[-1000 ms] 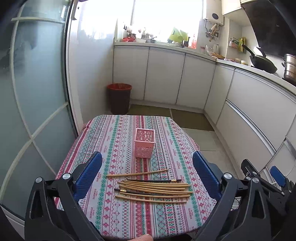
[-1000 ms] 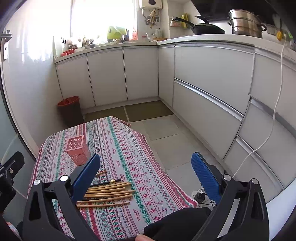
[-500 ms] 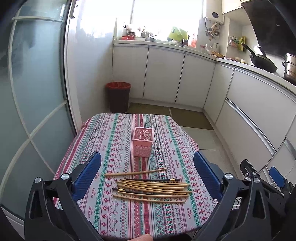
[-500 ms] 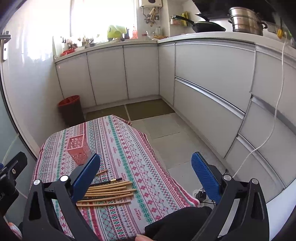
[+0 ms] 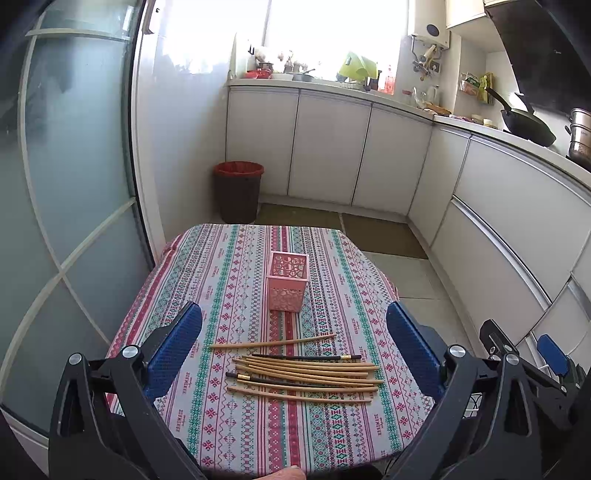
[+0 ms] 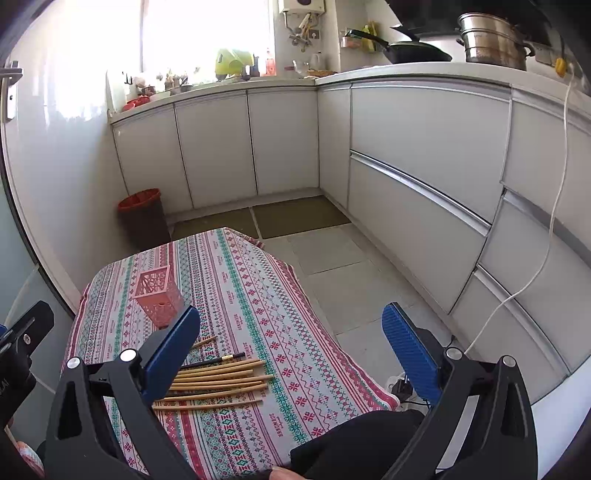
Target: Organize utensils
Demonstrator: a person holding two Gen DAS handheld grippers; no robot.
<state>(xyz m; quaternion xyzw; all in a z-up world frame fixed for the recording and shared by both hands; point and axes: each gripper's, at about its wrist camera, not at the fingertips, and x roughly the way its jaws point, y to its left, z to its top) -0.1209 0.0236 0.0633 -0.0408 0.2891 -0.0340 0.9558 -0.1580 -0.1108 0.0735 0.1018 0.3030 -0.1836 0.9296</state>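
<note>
With both sets of jaws wide apart and empty above the table, we risk scattering the bunched chopsticks or tipping the light pink holder.

White cabinets, bright window (tiled floor).

Wooden and black chopsticks lie flat near upright pink holder.

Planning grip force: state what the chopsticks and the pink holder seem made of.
Pale chopsticks: likely bamboo or wood, matte tan, unpainted. Black chopsticks: probably lacquered wood or plastic, glossy dark with a gold band; hard to tell. Pink holder: looks like moulded plastic, uniform pink with cut-out lattice walls.
</note>
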